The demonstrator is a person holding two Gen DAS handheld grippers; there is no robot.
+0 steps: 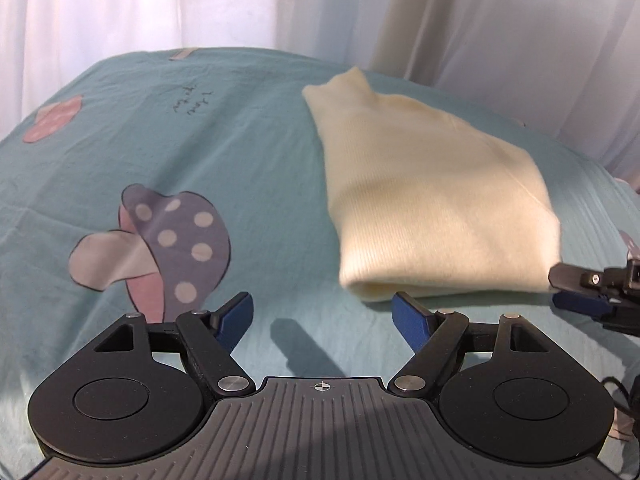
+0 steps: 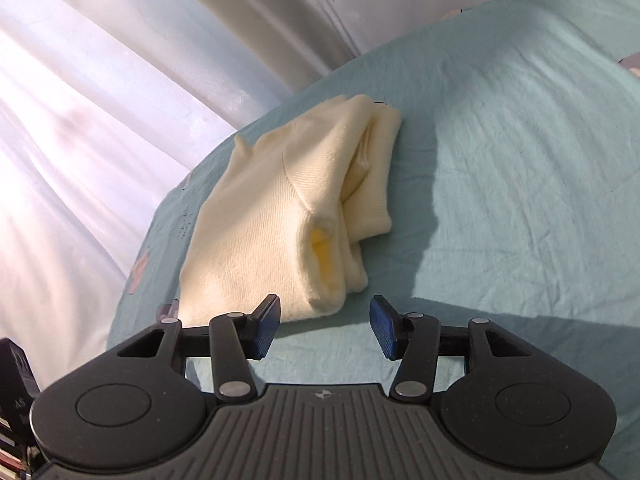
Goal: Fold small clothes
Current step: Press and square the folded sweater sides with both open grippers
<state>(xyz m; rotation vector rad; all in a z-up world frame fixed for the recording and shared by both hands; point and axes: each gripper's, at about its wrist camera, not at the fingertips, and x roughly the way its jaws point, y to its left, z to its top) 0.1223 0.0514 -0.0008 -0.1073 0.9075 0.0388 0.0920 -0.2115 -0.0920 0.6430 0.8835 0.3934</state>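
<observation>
A bed covered by a teal sheet point(image 1: 248, 148) fills the lower field of both views. The sheet carries printed mushrooms, one purple with pale dots point(image 1: 176, 240) and one pink point(image 1: 52, 120) nearer the far edge, plus a short line of dark handwritten-style script point(image 1: 192, 100). The fabric is lightly creased. Behind the bed hang white, semi-sheer curtains point(image 1: 200, 4) in vertical folds, with a denser cream drape point(image 2: 256, 4) beside them. Daylight passes through the curtains; hard-edged shadows fall across the sheet point(image 2: 460, 208).
</observation>
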